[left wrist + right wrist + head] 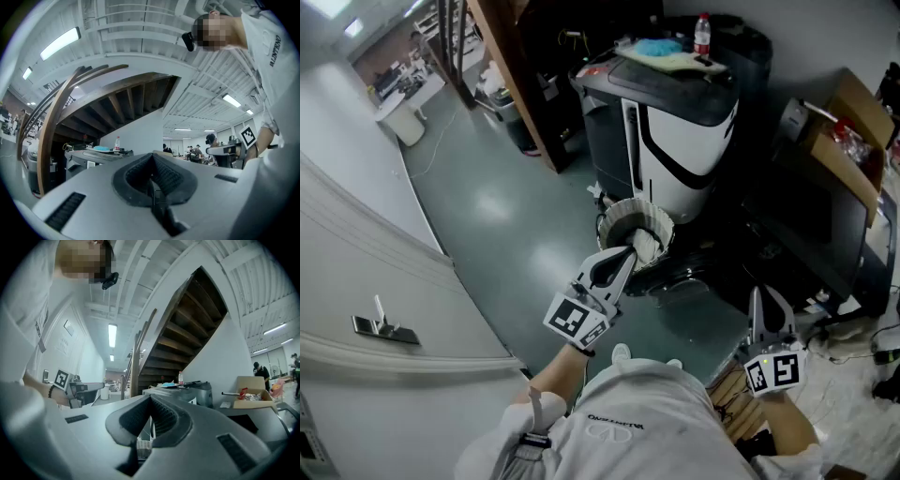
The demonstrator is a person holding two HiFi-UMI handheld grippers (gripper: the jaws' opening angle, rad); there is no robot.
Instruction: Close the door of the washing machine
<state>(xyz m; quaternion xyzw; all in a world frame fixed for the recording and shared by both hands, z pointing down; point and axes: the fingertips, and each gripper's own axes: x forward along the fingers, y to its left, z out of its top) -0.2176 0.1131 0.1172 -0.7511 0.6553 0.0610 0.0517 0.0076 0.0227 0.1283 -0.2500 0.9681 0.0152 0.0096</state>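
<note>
Left gripper, right gripper: jaws together, empty; bare floor before washing machine

We have open floor from 9 to 11 o'clock of the left hand-held gripper. At its 12 o'clock a basket sits right at the tip, with the washing machine just behind. A wooden stair beam bars the far 11 o'clock. Around the right hand-held gripper, a cardboard box and dark clutter crowd 12 to 3 o'clock.
</note>
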